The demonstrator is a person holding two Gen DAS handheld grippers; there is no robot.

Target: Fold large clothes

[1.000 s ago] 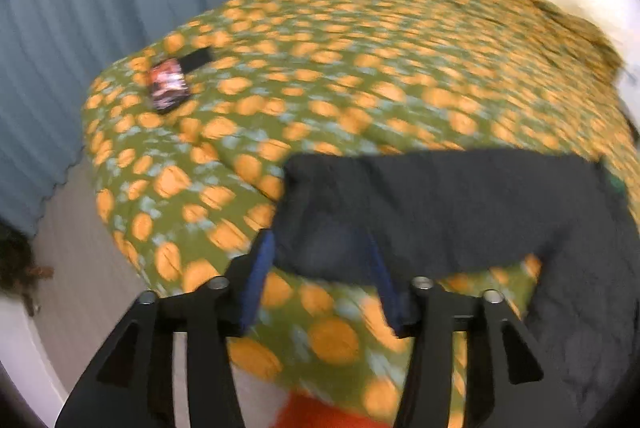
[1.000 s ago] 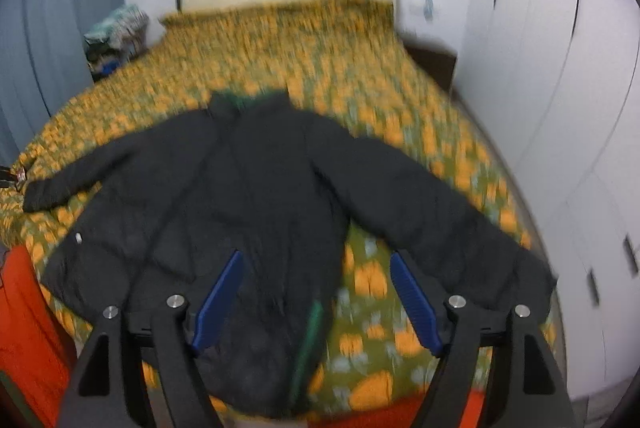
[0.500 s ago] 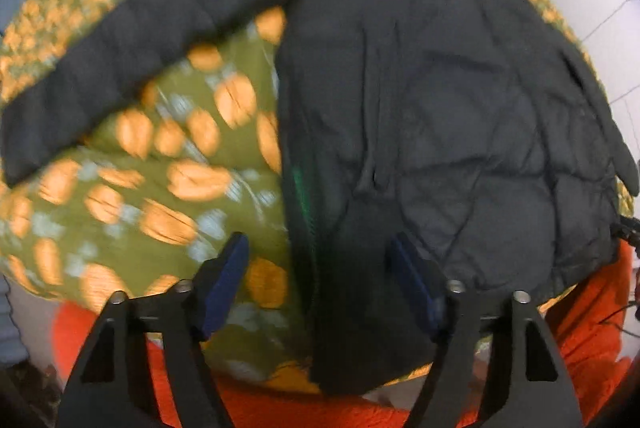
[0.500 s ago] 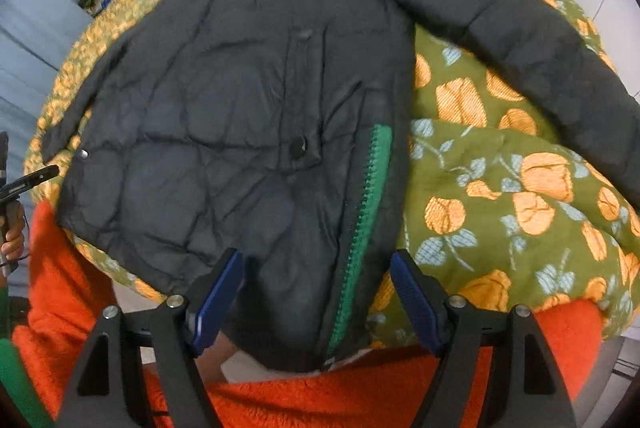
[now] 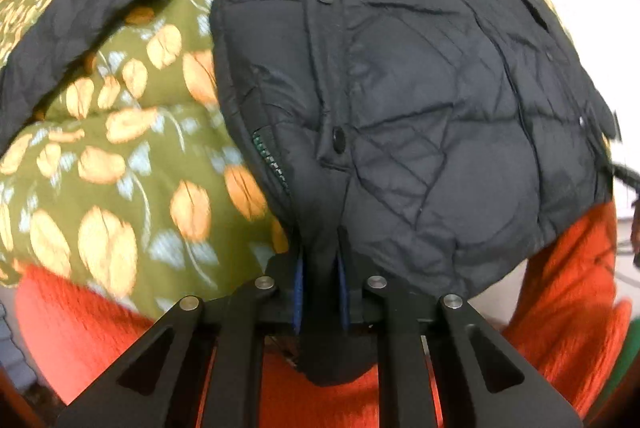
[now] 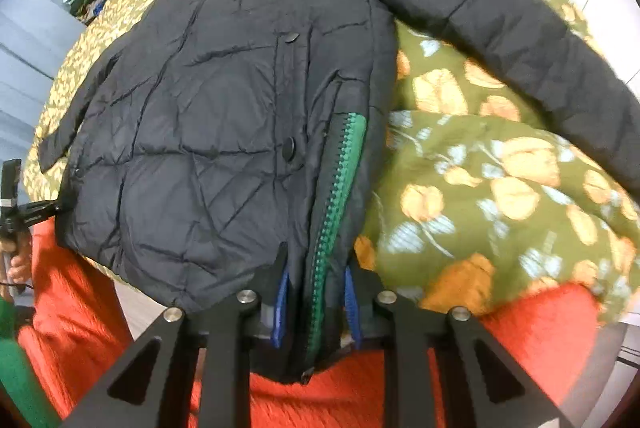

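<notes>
Progress was at the outset: the black quilted jacket (image 6: 224,115) lay spread front-up on the floral bedspread (image 6: 480,179), both sleeves out and no fold made. Left claw (image 5: 320,292) and right claw (image 6: 316,300) were each narrowed onto the bottom hem beside the green zipper (image 6: 340,179). All folds remained, by my judgement.

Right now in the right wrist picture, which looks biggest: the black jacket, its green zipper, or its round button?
1. black jacket
2. green zipper
3. round button
Nearness cannot reorder these; both smaller ones sit on the jacket.
</notes>
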